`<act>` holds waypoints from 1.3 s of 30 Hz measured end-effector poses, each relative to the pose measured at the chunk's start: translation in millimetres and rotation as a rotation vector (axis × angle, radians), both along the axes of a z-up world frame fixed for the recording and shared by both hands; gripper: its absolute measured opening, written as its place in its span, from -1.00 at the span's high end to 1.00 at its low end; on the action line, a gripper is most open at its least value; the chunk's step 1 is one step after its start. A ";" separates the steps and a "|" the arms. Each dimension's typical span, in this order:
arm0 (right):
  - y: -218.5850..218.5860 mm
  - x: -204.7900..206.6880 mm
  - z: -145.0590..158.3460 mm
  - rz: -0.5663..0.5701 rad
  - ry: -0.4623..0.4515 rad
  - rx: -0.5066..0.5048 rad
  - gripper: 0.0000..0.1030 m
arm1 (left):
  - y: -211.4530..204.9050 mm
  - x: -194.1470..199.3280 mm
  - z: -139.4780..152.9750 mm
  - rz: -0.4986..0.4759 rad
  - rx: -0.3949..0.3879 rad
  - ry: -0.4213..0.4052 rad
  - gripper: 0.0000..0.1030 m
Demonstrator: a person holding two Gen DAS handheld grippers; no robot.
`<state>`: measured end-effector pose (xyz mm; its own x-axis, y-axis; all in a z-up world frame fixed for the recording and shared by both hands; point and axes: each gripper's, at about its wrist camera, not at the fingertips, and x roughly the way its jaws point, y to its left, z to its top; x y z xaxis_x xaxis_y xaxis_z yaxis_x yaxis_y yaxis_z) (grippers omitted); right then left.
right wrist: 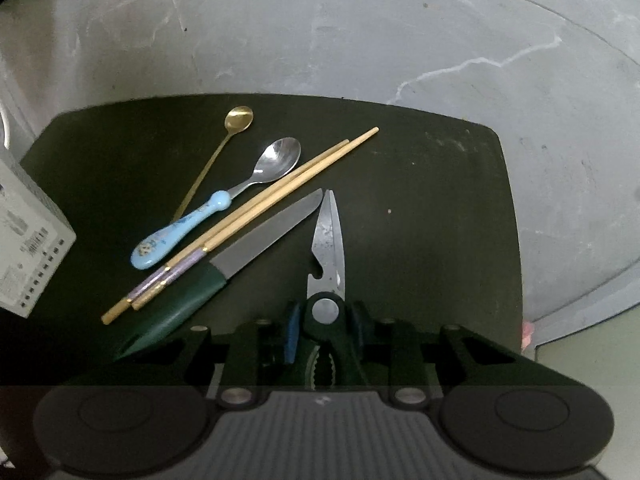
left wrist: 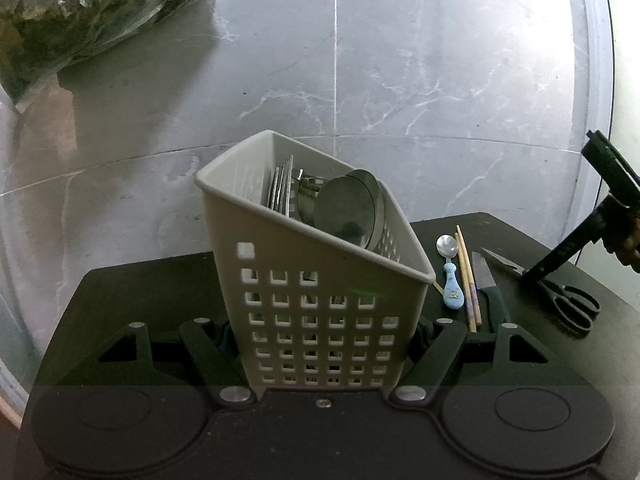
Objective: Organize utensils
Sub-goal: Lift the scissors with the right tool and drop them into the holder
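Observation:
My left gripper [left wrist: 322, 340] is shut on the grey perforated utensil basket [left wrist: 320, 300], which stands tilted on the dark mat and holds forks and round metal pieces. My right gripper [right wrist: 326, 336] is shut on the kitchen scissors [right wrist: 328, 248] at the pivot and handles, blades pointing away. In the left wrist view the scissors [left wrist: 560, 292] lie at the right with the right gripper's finger [left wrist: 576, 240] on them. On the mat lie a blue-handled spoon [right wrist: 188, 232], a gold spoon [right wrist: 216, 156], a chopstick pair [right wrist: 256, 208] and a green-handled knife [right wrist: 224, 268].
The dark mat [right wrist: 440, 200] lies on a grey marble counter [left wrist: 400, 80]. A plastic bag of greens [left wrist: 80, 12] sits at the far left. The basket's corner with a label [right wrist: 28, 240] shows at the left of the right wrist view.

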<state>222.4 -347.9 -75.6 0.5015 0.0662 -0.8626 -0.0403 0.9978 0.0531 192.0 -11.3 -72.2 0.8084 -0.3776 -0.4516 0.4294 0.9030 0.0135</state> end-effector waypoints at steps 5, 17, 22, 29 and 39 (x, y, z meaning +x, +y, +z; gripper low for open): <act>4.4 -23.0 4.2 -0.072 -0.088 0.062 0.45 | 2.9 1.2 0.0 -0.019 -0.002 0.000 -0.48; 51.6 -81.5 79.7 -0.163 -0.537 0.165 0.45 | 13.3 7.8 -1.3 -0.101 -0.011 -0.002 -0.48; 103.0 -89.2 138.2 -0.071 -0.796 0.281 0.44 | 18.6 9.7 -3.1 -0.130 -0.015 -0.007 -0.48; 186.3 -57.6 149.0 0.189 -0.944 0.379 0.44 | 21.6 12.7 -4.8 -0.152 -0.019 -0.014 -0.48; 219.7 -60.2 90.2 0.290 -0.844 0.217 0.42 | 22.1 11.3 -8.5 -0.150 -0.030 -0.023 -0.48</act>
<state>162.2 -128.2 14.7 0.8977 0.4058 -0.1715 -0.3983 0.9140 0.0776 203.3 10.8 -80.7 0.7518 -0.5082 -0.4202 0.5595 0.8288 -0.0012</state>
